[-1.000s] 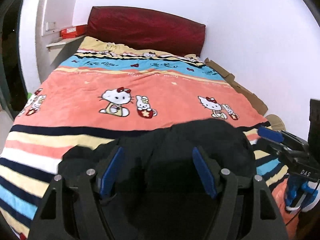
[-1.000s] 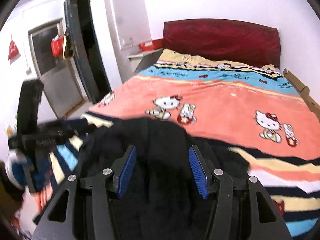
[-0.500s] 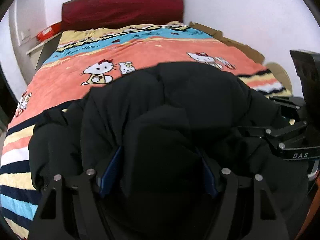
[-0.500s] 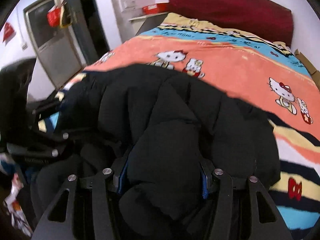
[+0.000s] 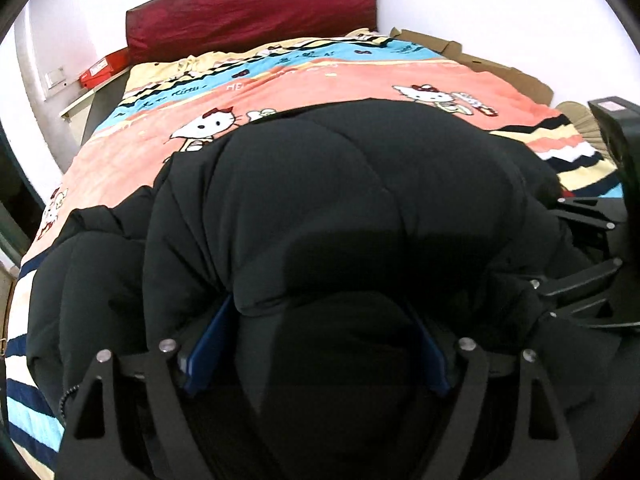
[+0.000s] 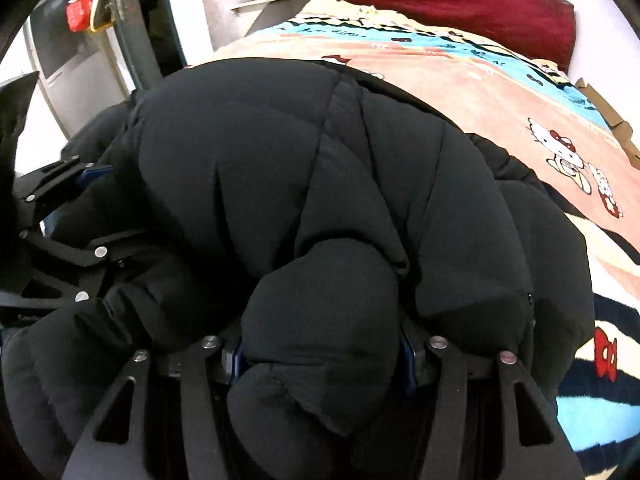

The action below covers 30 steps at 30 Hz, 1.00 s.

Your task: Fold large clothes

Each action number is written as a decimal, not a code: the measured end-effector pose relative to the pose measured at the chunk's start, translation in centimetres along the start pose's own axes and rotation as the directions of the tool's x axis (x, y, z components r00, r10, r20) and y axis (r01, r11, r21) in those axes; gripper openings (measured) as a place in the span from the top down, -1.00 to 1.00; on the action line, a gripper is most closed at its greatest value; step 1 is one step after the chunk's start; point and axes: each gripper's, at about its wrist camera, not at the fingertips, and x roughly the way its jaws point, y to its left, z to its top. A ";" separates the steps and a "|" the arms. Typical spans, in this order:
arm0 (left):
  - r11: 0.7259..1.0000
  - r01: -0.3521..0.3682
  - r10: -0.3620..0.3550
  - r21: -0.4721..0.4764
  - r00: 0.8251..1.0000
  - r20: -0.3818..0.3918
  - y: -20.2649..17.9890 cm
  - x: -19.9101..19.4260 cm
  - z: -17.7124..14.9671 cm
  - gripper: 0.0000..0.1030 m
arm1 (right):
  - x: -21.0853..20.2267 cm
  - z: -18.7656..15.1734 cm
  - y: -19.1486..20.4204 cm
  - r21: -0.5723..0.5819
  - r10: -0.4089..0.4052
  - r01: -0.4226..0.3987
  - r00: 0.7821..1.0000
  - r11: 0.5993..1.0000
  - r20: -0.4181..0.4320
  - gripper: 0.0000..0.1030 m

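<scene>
Both my claws are buried in the black puffer jacket (image 5: 340, 200) heaped on the cartoon-cat bedspread (image 5: 340, 80): left claw (image 5: 316, 356), jaws just widening, has padding between them; right claw (image 6: 320, 356) squeezes a thick fold.

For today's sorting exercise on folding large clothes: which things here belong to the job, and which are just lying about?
Belong to the job:
- black padded jacket
- left hand-held gripper, jacket between its jaws, which have just been opening
- right hand-held gripper, closed on a jacket fold
- bed cover as work surface

Lying about:
- red box
- dark red headboard
- cardboard
</scene>
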 end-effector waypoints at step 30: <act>0.999 0.000 0.000 -0.032 1.000 -0.017 -3.0 -2.8 -4.3 -0.59 | -2.7 -4.4 1.8 0.022 0.017 -0.016 0.999 1.000 -0.034 -0.11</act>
